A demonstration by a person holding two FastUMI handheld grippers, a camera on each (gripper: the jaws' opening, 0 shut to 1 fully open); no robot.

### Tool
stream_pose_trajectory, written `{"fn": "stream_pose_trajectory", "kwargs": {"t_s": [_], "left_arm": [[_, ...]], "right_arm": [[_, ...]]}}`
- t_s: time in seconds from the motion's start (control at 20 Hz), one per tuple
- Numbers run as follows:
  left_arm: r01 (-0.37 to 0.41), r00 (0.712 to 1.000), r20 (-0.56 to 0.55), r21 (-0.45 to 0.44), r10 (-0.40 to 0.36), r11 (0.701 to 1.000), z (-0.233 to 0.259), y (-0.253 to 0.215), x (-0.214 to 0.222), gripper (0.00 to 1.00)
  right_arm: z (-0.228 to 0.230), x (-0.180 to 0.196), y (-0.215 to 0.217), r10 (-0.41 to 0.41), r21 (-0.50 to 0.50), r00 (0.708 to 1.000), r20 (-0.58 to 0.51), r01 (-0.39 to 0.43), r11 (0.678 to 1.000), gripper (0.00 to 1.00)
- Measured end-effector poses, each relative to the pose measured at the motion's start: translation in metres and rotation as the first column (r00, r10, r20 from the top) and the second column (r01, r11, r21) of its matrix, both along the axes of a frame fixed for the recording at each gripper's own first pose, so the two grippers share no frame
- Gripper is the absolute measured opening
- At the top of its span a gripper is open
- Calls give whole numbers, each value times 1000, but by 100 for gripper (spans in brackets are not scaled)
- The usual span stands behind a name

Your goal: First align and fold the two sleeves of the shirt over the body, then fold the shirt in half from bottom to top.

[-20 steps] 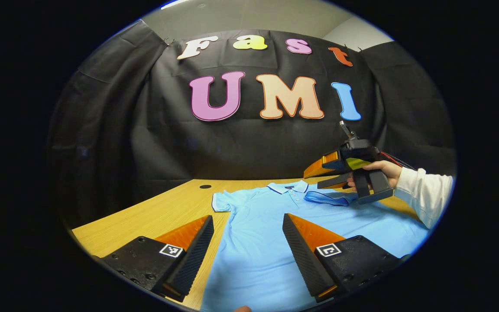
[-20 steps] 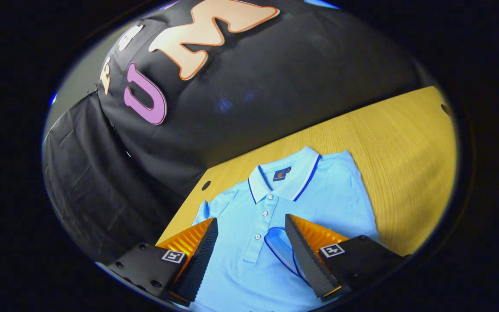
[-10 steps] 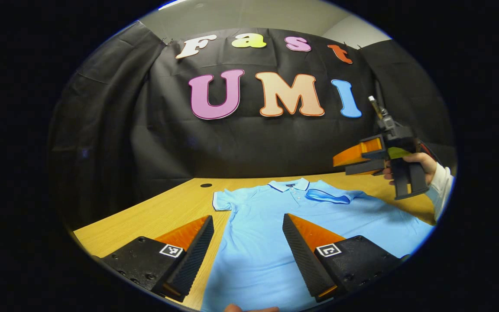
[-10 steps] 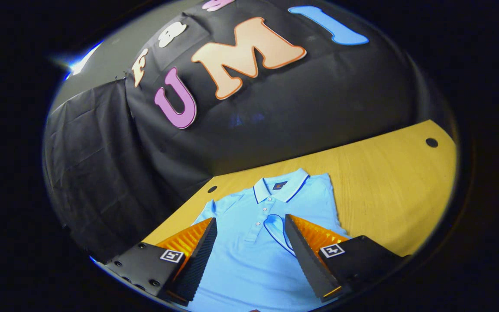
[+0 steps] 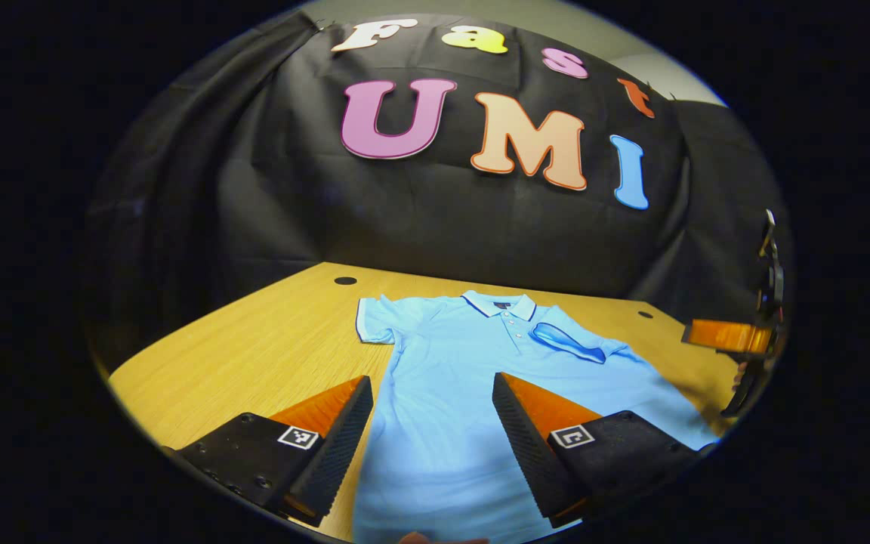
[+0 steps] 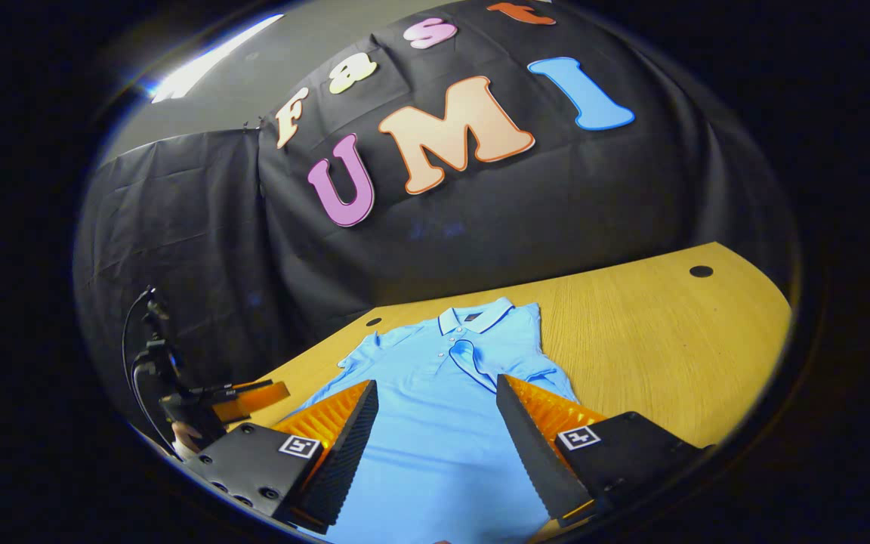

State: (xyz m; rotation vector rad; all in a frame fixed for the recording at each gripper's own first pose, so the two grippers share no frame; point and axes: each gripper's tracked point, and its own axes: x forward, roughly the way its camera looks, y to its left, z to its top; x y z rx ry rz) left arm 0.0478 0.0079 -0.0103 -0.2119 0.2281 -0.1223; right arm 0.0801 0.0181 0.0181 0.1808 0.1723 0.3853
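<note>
A light blue polo shirt lies flat on the wooden table, collar at the far end. One short sleeve is folded over the chest beside the button placket; the other sleeve lies spread out on the wood. My left gripper hovers open over the shirt's lower body, holding nothing. The right gripper hangs off the shirt's right side. In the right gripper view, my right gripper is open above the shirt, with the folded sleeve ahead and the left gripper at the lower left.
Bare wood runs along both sides of the shirt. Small round holes sit in the table near the back corners. The black cloth wall closes off the back and sides.
The right gripper has drawn back from the folded sleeve, away from the collar and off to the shirt's right side, still open. The left gripper's view has tilted slightly.
</note>
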Motion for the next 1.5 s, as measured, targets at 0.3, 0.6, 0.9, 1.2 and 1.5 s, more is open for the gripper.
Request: {"fn": "stream_pose_trajectory", "kwargs": {"t_s": [0.3,0.6,0.9,1.2,1.5], "left_arm": [[-37,996,-82,-45,33,998,18,56,66,95],[-11,980,-197,-56,0,998,24,71,139,95],[1,939,-345,35,11,999,-32,74,204,93],[-5,919,-392,82,37,997,-66,79,228,87],[-5,915,-400,133,59,991,-72,84,232,80]], "right_arm": [[-26,-18,-3,14,-31,1000,-15,-15,999,98],[-49,-17,-2,9,-98,999,-48,-14,995,98],[-49,-16,-1,8,-108,999,-40,-12,994,98],[-50,-15,-5,-1,-108,999,-45,-4,994,98],[-49,-13,-7,-9,-102,999,-40,5,995,98]]}}
